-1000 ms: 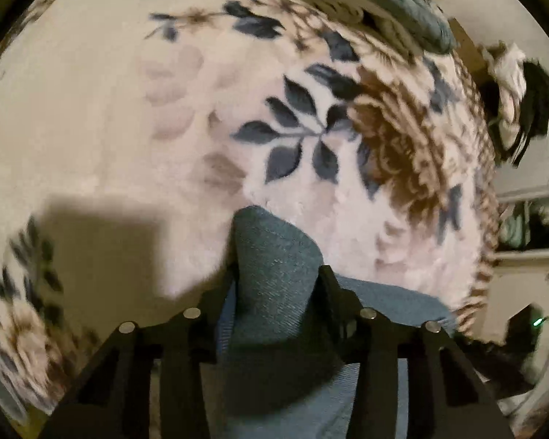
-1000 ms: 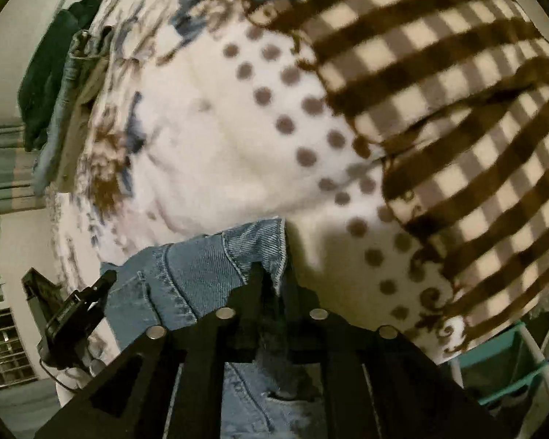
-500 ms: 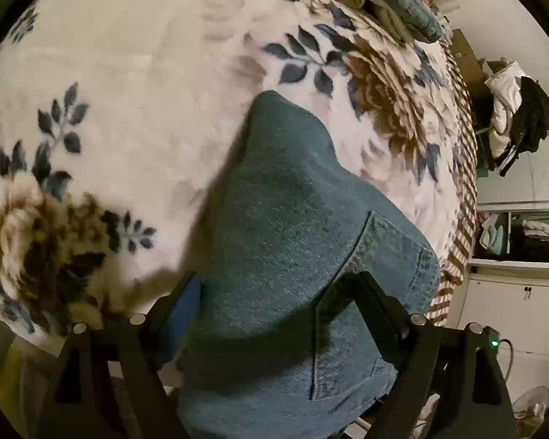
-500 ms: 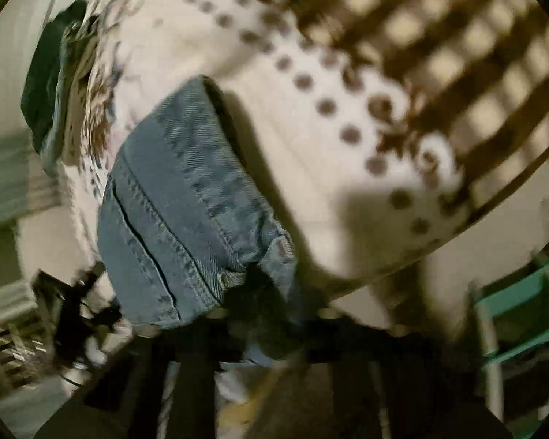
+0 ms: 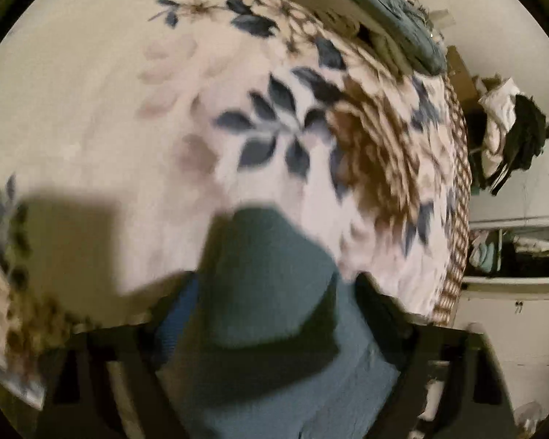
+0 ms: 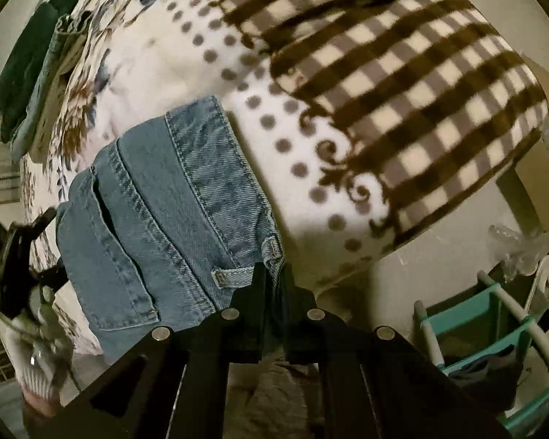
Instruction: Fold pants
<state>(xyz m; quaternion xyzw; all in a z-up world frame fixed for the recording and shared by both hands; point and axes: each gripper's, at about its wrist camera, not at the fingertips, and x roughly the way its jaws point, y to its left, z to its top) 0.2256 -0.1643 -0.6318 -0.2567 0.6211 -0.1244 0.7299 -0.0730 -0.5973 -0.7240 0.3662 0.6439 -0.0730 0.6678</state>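
The blue denim pants (image 6: 172,219) lie on a bed blanket (image 6: 208,84), waistband and a back pocket showing. My right gripper (image 6: 276,272) is shut on the waistband edge beside a belt loop (image 6: 271,248). The left wrist view is blurred. There a thick fold of the pants (image 5: 267,263) stands between the black fingers (image 5: 373,296) of my left gripper (image 5: 271,289), whose jaws are closing and pressing on the denim. The left gripper (image 6: 18,241) also shows at the left edge of the right wrist view, held by a gloved hand (image 6: 33,369).
The blanket has a floral part (image 5: 274,128) and a brown checked part (image 6: 402,84). Folded dark clothes (image 6: 25,73) are stacked at the bed's far side. A teal rack (image 6: 475,329) stands by the bed's corner. Clothes (image 5: 508,135) hang above a white cabinet (image 5: 512,329).
Half a second ago the left jaws stood wide over the pants' pocket; now they are narrow around a denim fold, as a second ago. The right gripper shifted sideways and more waistband shows.
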